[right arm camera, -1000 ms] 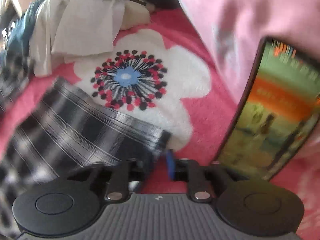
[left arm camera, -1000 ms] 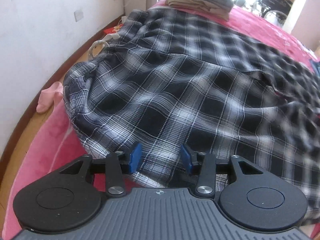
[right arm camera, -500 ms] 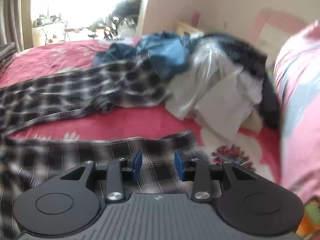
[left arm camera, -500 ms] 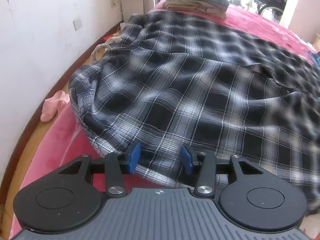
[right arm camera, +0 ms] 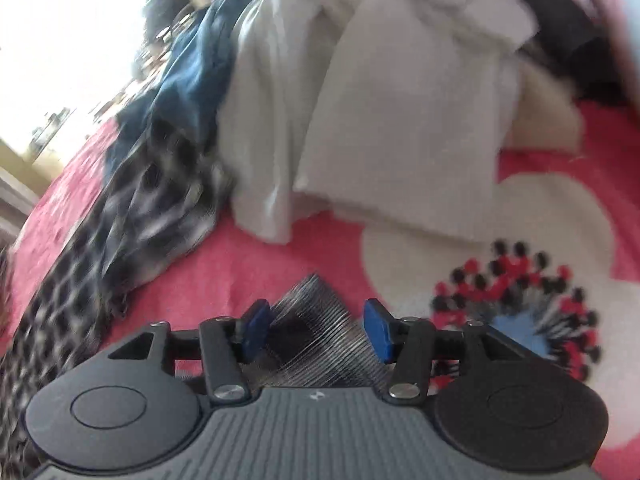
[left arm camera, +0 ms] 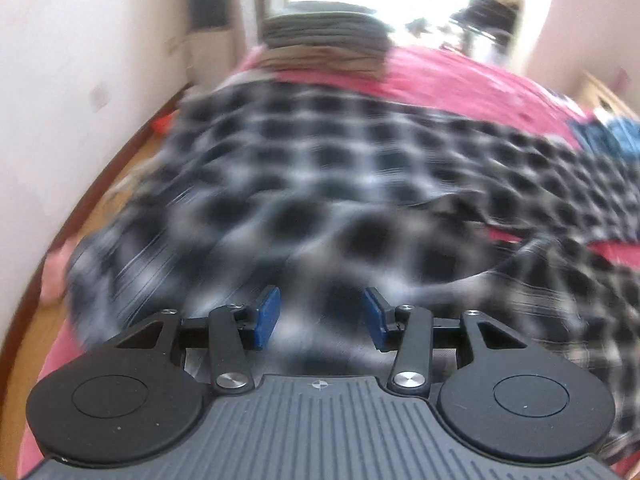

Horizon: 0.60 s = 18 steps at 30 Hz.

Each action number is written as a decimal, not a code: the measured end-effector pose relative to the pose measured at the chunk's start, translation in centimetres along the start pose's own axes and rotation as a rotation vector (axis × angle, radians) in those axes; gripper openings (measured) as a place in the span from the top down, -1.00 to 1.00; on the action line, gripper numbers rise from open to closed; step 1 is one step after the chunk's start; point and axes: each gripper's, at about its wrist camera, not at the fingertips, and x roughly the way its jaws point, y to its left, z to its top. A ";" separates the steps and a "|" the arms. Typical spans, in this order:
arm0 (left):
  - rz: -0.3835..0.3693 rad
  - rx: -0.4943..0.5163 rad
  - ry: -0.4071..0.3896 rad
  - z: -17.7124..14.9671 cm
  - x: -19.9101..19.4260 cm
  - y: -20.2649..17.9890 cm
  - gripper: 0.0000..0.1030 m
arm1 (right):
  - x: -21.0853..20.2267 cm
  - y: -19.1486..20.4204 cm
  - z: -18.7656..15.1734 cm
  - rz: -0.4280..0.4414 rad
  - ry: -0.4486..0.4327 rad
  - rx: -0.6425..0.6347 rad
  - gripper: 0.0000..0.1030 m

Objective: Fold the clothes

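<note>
Two grippers here, and both have their jaws spread wide, nothing clamped in either. The left gripper (left arm camera: 319, 316) hangs low over the plaid shirt (left arm camera: 320, 184), which sprawls across most of the red bedspread (left arm camera: 460, 76), reaching to the bed's edge by the wall; the blurry fabric fills the gap between the blue pads (left arm camera: 267, 314) but isn't pinched. A folded stack of clothes (left arm camera: 324, 46) sits at the far end of the bed. On the right wrist view, the right gripper (right arm camera: 318, 332) has a plaid corner lying between its pads, and more of the plaid runs off to the left. Beyond it there's a heap with a white garment (right arm camera: 380, 120) and a blue garment (right arm camera: 188, 76), plus a flower print (right arm camera: 520, 312) on the bedspread just right of the jaws.
</note>
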 end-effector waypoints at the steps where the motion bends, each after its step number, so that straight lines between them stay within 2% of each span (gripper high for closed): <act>1: -0.015 0.039 -0.005 0.5 0.5 -0.9 0.12 | 0.3 0.1 -0.2 -0.003 0.010 -0.022 -0.07; 3: -0.040 0.124 -0.016 1.4 1.7 -2.6 0.12 | 0.7 0.5 -0.7 -0.001 0.022 -0.063 -0.06; 5: -0.055 0.230 -0.024 1.9 3.1 -4.6 0.12 | 0.6 0.9 -1.2 -0.008 0.019 -0.098 0.04; 7: -0.071 0.322 -0.040 2.2 4.1 -6.4 0.12 | 0.6 1.5 -1.5 -0.028 0.021 -0.136 0.53; 9: -0.095 0.405 -0.054 2.5 5.1 -8.2 0.12 | 0.5 2.1 -1.7 -0.058 0.017 -0.180 0.86; 11: -0.112 0.473 -0.060 2.5 5.8 -10.0 0.12 | -0.4 2.7 -1.9 -0.084 -0.011 -0.205 0.90; 13: -0.091 0.526 -0.062 2.6 6.6 -11.2 0.13 | -1.5 2.9 -2.1 -0.106 -0.056 -0.206 0.91; 15: -0.080 0.547 -0.064 2.4 7.1 -11.9 0.13 | -2.5 2.4 -2.2 -0.122 -0.079 -0.183 0.92; 18: -0.087 0.527 -0.059 2.4 7.5 -11.7 0.13 | -3.6 1.5 -2.2 -0.146 -0.101 -0.145 0.92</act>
